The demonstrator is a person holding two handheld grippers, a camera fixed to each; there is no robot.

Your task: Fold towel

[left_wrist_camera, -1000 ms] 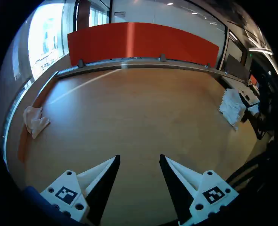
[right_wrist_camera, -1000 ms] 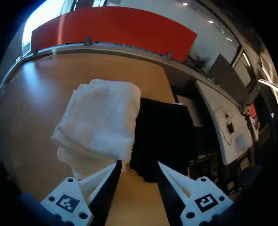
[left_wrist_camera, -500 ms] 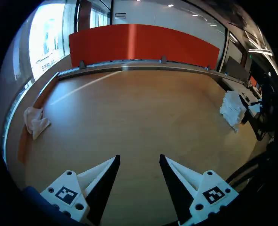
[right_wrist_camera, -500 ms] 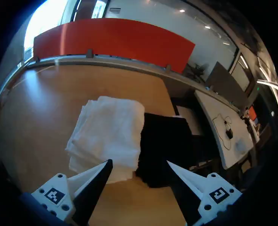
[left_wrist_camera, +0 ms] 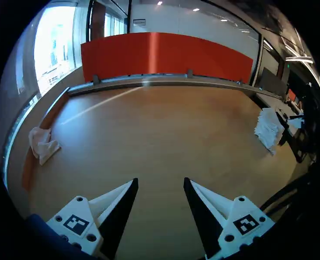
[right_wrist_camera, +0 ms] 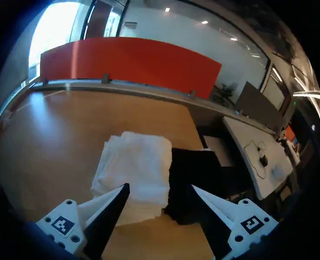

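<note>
As my right gripper [right_wrist_camera: 159,187] drew back, fingers [right_wrist_camera: 110,208] spread empty, the folded towel [right_wrist_camera: 136,173] lay released just ahead; my left gripper [left_wrist_camera: 160,180], fingers [left_wrist_camera: 121,203] likewise apart, faced a crumpled towel [left_wrist_camera: 42,145] far left, likely next.

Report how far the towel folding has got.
Done: a neat stack of folded white towels sits at one edge of the wooden table. In hand: nothing; the left gripper and the right gripper are both open and empty, the right one hovering by the stack. Left: one crumpled pale towel lies unfolded at the opposite edge.
</note>
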